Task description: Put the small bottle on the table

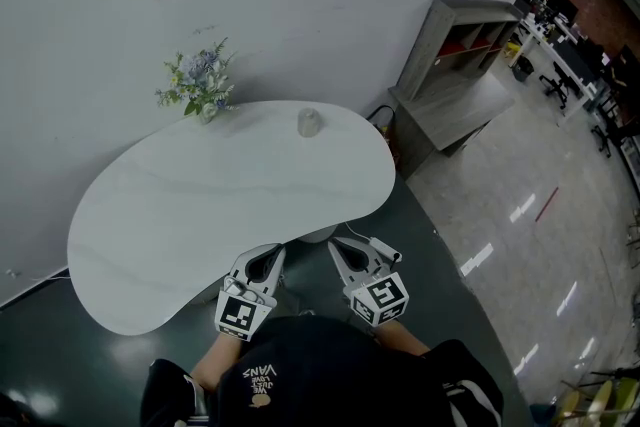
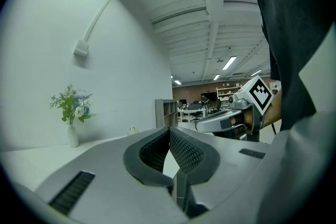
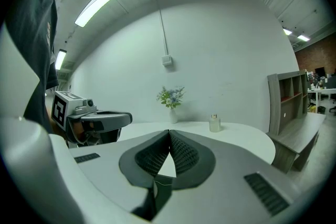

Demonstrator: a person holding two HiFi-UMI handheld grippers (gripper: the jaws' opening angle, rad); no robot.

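A small clear bottle (image 1: 309, 123) (image 3: 214, 123) stands upright near the far edge of the white kidney-shaped table (image 1: 160, 235). Both grippers hang at the table's near edge, close to the person's body and far from the bottle. My left gripper (image 1: 262, 263) (image 2: 169, 131) is shut with nothing between its ribbed pads. My right gripper (image 1: 346, 255) (image 3: 169, 135) is also shut and empty. Each gripper shows in the other's view: the right one (image 2: 231, 118) and the left one (image 3: 97, 120).
A white vase of flowers (image 1: 200, 85) (image 3: 171, 99) (image 2: 72, 113) stands at the table's far left edge against the wall. A grey shelf unit (image 1: 455, 65) (image 3: 289, 107) stands to the right. The floor beside the table is dark, then glossy.
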